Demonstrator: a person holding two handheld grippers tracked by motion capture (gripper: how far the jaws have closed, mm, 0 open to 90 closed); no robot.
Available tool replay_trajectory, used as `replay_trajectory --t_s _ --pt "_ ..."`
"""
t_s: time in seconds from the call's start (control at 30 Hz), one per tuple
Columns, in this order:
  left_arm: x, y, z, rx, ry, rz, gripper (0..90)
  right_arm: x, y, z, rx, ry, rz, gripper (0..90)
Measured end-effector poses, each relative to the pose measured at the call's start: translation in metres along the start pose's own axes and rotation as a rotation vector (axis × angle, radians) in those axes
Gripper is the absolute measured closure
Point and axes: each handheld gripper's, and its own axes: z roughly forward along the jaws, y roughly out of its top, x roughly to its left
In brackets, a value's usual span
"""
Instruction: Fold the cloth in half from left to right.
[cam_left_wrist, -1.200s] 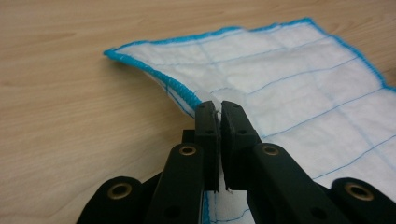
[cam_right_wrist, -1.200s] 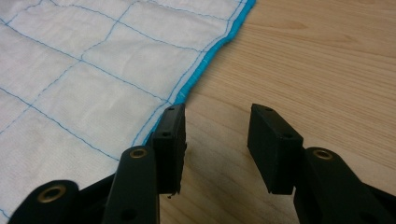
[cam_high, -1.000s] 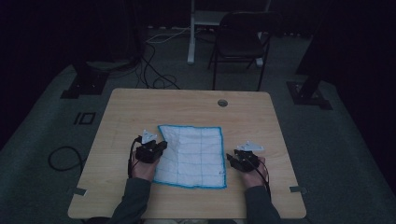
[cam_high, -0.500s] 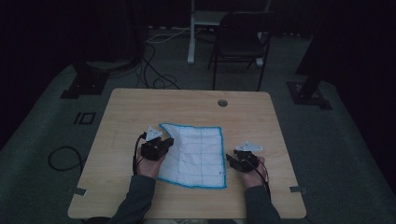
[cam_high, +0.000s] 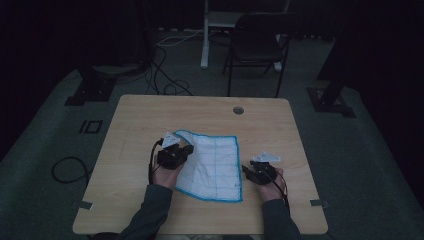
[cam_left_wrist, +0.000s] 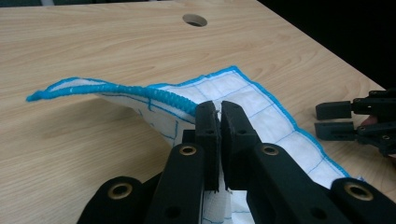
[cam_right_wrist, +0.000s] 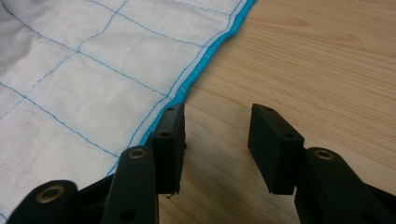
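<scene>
1. Seen from the high view, the white cloth (cam_high: 212, 167) with a blue border lies near the front of the wooden worktop (cam_high: 150, 115). The left tongs (cam_high: 181, 150) pinch its left edge and lift it; the right tongs (cam_high: 246, 171) wait beside its right edge. It seems that a fold is starting. The room is dark, with a chair (cam_high: 260, 47) and cables (cam_high: 165, 82) on the floor behind.
2. Looking along the left gripper view, the jaws are closed on the cloth's raised edge (cam_left_wrist: 154, 95). The next move probably needs to carry this edge across, without letting it slip.
3. From the right gripper view, the jaws stand apart and hold nothing, over bare wood just beside the border (cam_right_wrist: 196, 77).
</scene>
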Motion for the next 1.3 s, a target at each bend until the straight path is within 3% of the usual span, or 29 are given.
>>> replay_trajectory --t_s 0.93,1.3 --pt "-0.028 0.013 0.033 0.043 -0.078 0.028 87.1 -0.001 0.0 0.0 0.0 0.002 0.003 56.4" --pt "-0.041 0.014 0.054 0.093 -0.106 0.046 87.1 -0.001 0.0 0.0 -0.001 0.002 0.0 56.4"
